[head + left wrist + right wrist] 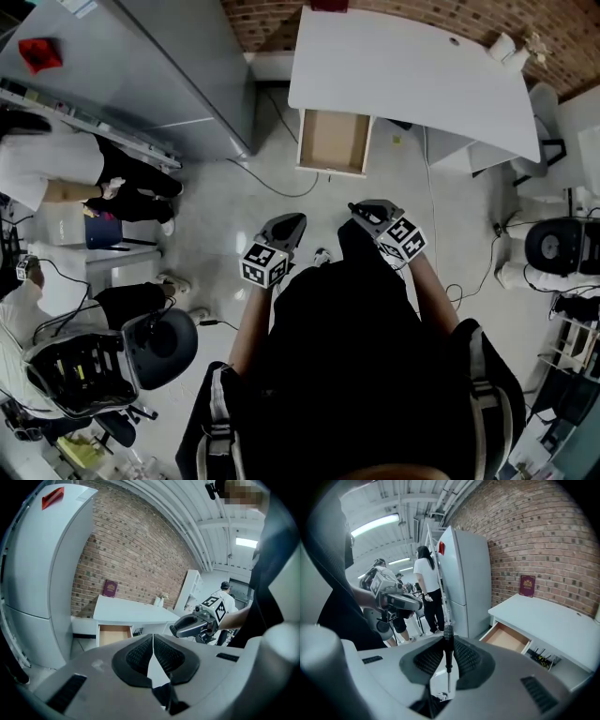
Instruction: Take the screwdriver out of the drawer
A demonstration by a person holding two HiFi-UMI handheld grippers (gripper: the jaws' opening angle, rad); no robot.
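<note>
The drawer [333, 141] under the white desk [412, 66] stands pulled open, its bare wooden bottom showing; it also shows as the drawer [506, 638] and the drawer [114, 633]. My right gripper [448, 645] is shut on a thin screwdriver [448, 660], dark handle up and metal shaft pointing back toward me. In the head view the right gripper [372, 216] hangs over the floor, well short of the desk. Beside it my left gripper [284, 232] is shut with nothing in it, and its jaws meet in the left gripper [153, 645].
A tall grey fridge [159, 66] stands left of the desk. A person in white [56, 169] is at the far left, with a black office chair [155, 347] near my left side. Cables [281, 187] trail over the floor. A maroon book [528, 585] leans on the brick wall.
</note>
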